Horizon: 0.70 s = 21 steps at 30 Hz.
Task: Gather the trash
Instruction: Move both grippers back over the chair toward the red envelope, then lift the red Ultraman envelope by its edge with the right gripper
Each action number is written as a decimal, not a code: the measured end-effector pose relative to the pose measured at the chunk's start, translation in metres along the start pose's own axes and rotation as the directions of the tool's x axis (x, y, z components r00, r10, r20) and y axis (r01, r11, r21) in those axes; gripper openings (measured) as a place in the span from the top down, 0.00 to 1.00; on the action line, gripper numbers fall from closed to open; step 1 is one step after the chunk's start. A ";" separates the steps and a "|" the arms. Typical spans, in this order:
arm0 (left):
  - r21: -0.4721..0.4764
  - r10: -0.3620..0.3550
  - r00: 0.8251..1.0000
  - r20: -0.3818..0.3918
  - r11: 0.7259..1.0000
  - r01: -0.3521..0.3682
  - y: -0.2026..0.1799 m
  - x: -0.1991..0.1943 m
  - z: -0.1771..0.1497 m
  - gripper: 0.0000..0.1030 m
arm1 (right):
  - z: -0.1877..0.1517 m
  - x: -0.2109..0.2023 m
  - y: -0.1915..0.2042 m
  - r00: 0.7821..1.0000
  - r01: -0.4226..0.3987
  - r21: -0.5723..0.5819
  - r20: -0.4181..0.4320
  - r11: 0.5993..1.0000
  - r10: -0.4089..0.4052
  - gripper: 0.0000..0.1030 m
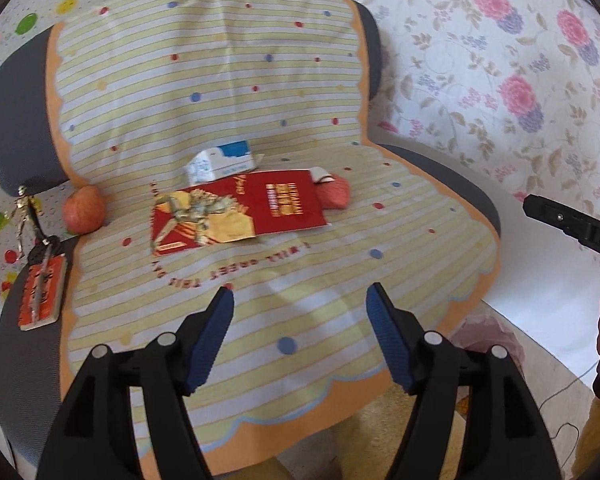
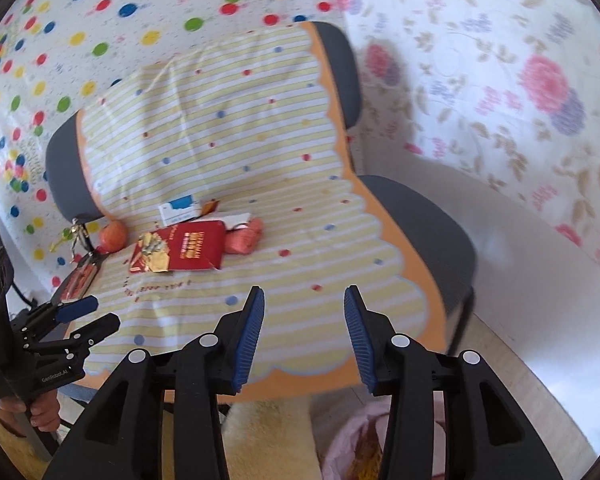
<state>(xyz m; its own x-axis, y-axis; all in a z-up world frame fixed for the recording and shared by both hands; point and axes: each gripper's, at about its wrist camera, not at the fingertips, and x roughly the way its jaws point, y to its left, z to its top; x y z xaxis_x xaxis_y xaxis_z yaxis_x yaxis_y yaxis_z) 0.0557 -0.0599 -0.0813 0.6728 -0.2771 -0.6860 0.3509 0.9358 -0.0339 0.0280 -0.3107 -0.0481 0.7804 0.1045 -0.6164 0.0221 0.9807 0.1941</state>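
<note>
Showing orange keychain tag [image 1: 42, 294] sharply: left wrist only; right blurs it.

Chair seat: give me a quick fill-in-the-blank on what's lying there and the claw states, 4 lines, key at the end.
1. The red packet lies flat on the striped ____ that covers the chair.
2. The white carton behind the red packet has a ____ patch on top.
3. The apple sits at the seat's ____ edge in the left wrist view.
4. The left claw and right claw are both ____ and hold nothing.

Missing words: cloth; blue; left; open
</note>
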 end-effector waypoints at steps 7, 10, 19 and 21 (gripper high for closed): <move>-0.088 0.113 0.994 0.004 0.990 -0.112 0.052 0.007 0.010 0.32 | 0.032 0.059 0.042 0.993 -0.116 -0.093 -0.037 0.989 0.113 0.58; -0.114 0.130 0.992 -0.006 0.985 -0.130 0.066 0.021 0.012 0.32 | 0.042 0.089 0.056 0.986 -0.162 -0.106 -0.063 0.981 0.156 0.58; -0.145 0.141 0.985 -0.098 0.977 -0.154 0.093 0.074 0.015 0.32 | 0.073 0.173 0.092 0.975 -0.210 -0.154 -0.112 0.966 0.194 0.60; -0.146 0.136 0.984 -0.118 0.977 -0.152 0.097 0.082 0.016 0.32 | 0.080 0.192 0.095 0.972 -0.216 -0.150 -0.129 0.965 0.198 0.78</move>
<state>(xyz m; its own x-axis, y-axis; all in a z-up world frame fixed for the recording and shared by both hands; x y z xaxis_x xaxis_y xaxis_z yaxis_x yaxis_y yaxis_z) 0.1554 0.0045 -0.1296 0.6329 -0.1198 -0.7649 0.1452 0.9888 -0.0348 0.2303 -0.2109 -0.0871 0.6824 0.3167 -0.6588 -0.2415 0.9483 0.2058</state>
